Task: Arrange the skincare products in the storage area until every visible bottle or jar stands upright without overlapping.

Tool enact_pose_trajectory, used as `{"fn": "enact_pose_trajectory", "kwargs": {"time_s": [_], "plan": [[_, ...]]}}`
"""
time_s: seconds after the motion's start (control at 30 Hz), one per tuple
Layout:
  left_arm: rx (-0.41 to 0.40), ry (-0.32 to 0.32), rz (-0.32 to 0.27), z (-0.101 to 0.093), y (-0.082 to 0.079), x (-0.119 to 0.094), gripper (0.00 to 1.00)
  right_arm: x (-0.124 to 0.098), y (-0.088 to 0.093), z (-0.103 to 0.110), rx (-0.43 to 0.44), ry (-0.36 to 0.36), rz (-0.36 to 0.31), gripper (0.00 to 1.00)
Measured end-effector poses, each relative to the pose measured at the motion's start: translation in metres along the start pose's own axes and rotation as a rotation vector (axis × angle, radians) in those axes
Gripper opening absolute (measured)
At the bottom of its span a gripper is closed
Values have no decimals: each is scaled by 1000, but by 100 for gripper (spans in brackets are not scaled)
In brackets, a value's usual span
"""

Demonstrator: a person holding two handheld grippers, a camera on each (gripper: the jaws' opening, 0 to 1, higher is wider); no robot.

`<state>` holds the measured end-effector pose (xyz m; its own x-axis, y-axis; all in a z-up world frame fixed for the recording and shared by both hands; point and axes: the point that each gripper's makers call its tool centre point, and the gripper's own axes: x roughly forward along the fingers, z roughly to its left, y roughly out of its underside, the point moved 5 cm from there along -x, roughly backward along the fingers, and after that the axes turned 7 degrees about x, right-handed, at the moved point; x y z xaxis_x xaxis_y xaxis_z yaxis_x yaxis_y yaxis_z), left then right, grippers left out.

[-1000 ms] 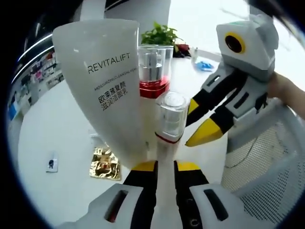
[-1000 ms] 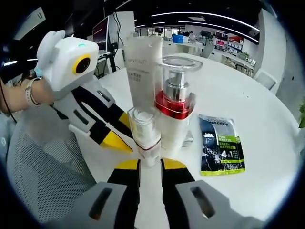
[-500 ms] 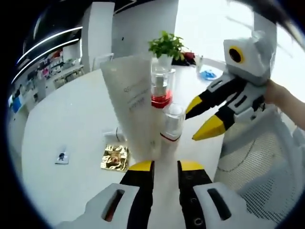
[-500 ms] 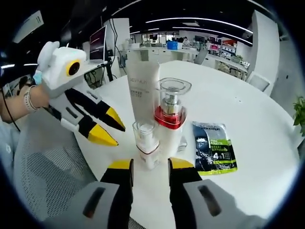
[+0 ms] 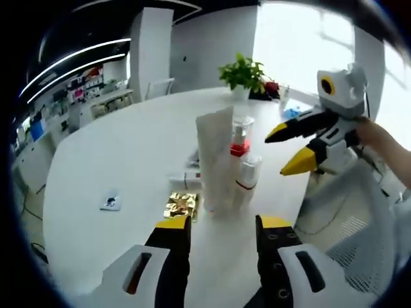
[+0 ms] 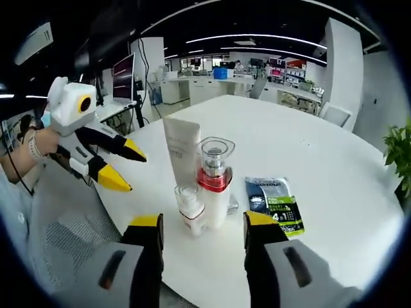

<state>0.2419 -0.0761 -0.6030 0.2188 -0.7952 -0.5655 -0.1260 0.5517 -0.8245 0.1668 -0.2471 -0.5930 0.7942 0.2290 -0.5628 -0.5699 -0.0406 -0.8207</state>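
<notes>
Both grippers share one build: the left gripper (image 5: 218, 226) and right gripper (image 6: 203, 222) have white moulded bodies with dark slots, black jaws and yellow tips. A bracelet (image 6: 30, 146) circles the wrist behind the left gripper's white housing

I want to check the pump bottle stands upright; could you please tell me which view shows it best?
The right gripper view: the red-collared pump bottle stands upright and unobstructed. In the left gripper view it is partly hidden behind the white tube.

tube (image 5: 216, 157): matt white plastic | pump bottle (image 6: 214, 179): clear glossy plastic | sachet (image 5: 182, 205): shiny gold foil
</notes>
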Motion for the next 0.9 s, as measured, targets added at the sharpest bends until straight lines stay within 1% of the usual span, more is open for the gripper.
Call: {"fn": "enact_pose_trajectory", "kwargs": {"time_s": [0.17,0.33,0.47,0.7,0.77,0.9], "plan": [[-11,-54,-8,9,0,-17,52,-4,0,-1,4,26,-11,65],[-21,-89,-2,15,1,-31,58,-9,1,-5,10,60,-19,75],[-17,-111,4,17,3,-40,66,-15,-2,-7,12,74,-28,78],[-12,-128,-6,20,5,-54,75,-18,-6,-7,-3,91,-41,84],[-4,-135,-14,21,5,-56,78,-18,-6,-6,-7,90,-37,84],[-3,-138,-14,21,4,-58,83,-16,-6,-4,-7,85,-37,87]]}}
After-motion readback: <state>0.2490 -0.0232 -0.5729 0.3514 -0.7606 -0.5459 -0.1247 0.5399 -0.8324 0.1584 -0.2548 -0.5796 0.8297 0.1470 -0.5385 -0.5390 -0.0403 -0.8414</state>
